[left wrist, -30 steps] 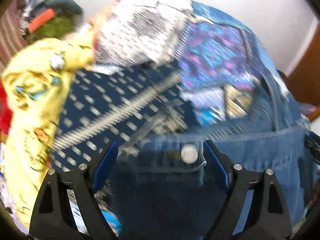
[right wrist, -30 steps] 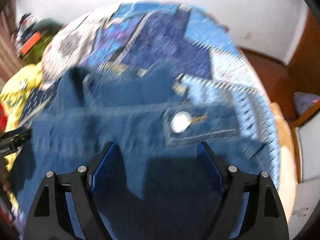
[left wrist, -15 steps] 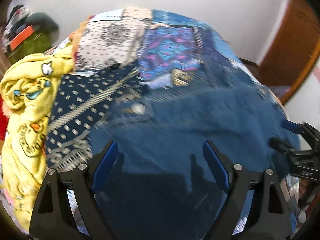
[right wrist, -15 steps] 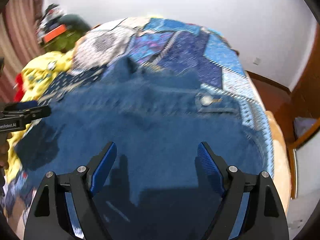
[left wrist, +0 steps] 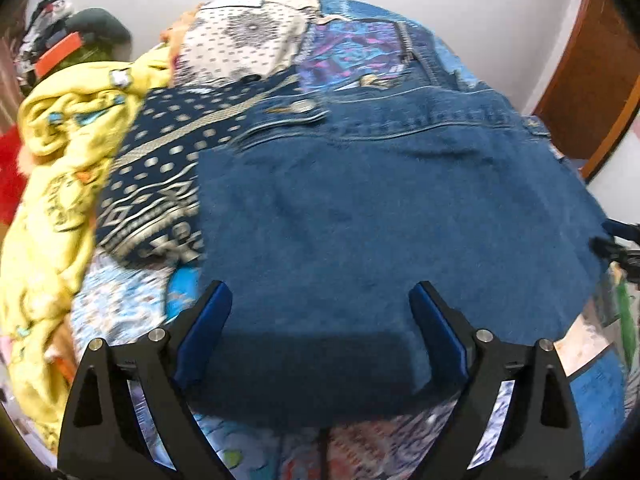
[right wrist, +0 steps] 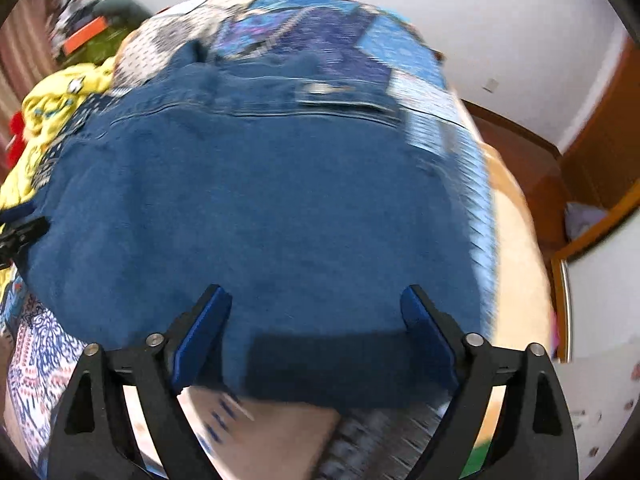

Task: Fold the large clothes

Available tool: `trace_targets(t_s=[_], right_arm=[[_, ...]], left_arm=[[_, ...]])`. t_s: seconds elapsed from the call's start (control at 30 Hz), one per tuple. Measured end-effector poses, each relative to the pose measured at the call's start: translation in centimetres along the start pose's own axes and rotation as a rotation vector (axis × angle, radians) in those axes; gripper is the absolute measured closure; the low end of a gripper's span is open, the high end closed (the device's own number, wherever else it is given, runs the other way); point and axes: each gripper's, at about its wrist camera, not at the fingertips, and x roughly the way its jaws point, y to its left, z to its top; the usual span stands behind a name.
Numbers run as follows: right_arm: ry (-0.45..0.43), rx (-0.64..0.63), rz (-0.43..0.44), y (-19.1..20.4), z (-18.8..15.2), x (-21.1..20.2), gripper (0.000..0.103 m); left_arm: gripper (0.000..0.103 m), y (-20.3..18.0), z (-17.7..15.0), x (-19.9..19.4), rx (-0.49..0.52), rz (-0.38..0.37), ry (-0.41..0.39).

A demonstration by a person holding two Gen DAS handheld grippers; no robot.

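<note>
While the denim garment (left wrist: 360, 208) lies flat on the patchwork bed (left wrist: 352, 44), both tongs hover at its near edge.
In the left view, our left gripper (left wrist: 320, 320) gapes empty; in the right view, our right gripper (right wrist: 316, 316) also. We judge denim heavy, stiff: grip near corners.

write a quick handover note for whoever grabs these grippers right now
Left gripper: open, empty, over the near edge of the denim garment.
Right gripper: open, empty, over the same near edge, toward the bed's right side.
Denim garment: spread flat on the patchwork bedspread, metal buttons at the far end.
Yellow clothes are heaped to its left, unfolded.
Done: denim laid out.
Left: no fold visible yet; grip the near edge and fold, then probably the yellow heap.
</note>
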Motion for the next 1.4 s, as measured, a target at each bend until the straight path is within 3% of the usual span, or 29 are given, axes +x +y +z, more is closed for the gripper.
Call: trace_targets(t_s=[0.17, 0.3, 0.47, 0.73, 0.9, 1.1, 1.2, 1.3, 1.37, 1.4], right_arm=[[0.005, 0.117, -0.073, -2.9, -2.5, -1.4, 0.006], [0.042, 0.198, -0.071, -4.5, -3.9, -1.9, 0.006], [-0.012, 0.215, -0.069, -4.4, -4.1, -4.0, 0.006], [-0.094, 0.172, 0.007, -0.9, -2.2, -4.6, 0.006], [-0.085, 0.125, 0.039, 1.3, -1.7, -3.5, 0.006], [-0.076, 0.097, 0.038, 2.1, -1.6, -2.9, 0.006], [-0.067, 0.117, 0.04, 2.0, -1.6, -2.7, 0.006], [-0.059, 0.14, 0.053, 1.9, -1.6, -2.7, 0.006], [-0.058, 0.148, 0.056, 2.0, -1.6, -3.0, 0.006], [-0.062, 0.149, 0.057, 2.1, -1.6, -3.2, 0.006]], left_arm=[[0.009, 3.1, -1.6, -0.9, -0.079, 0.034, 0.018], [0.009, 6.5, -3.0, -1.6, -0.235, -0.066, 0.064], [0.009, 7.3, -4.2, -3.6, -0.311, -0.072, 0.057], [0.009, 6.1, -6.6, -2.2, -0.472, -0.412, 0.147], [0.014, 5.4, -6.9, 0.9, -0.563, -0.482, 0.153], [0.016, 5.7, -4.9, 2.9, -0.587, -0.467, 0.06], [0.022, 6.0, -4.2, 3.8, -0.621, -0.47, 0.032], [0.037, 5.6, -3.5, 3.8, -0.597, -0.432, -0.01], [0.058, 5.7, -3.2, 3.3, -0.595, -0.401, -0.027], [0.06, 6.1, -3.2, 3.0, -0.602, -0.398, -0.033]])
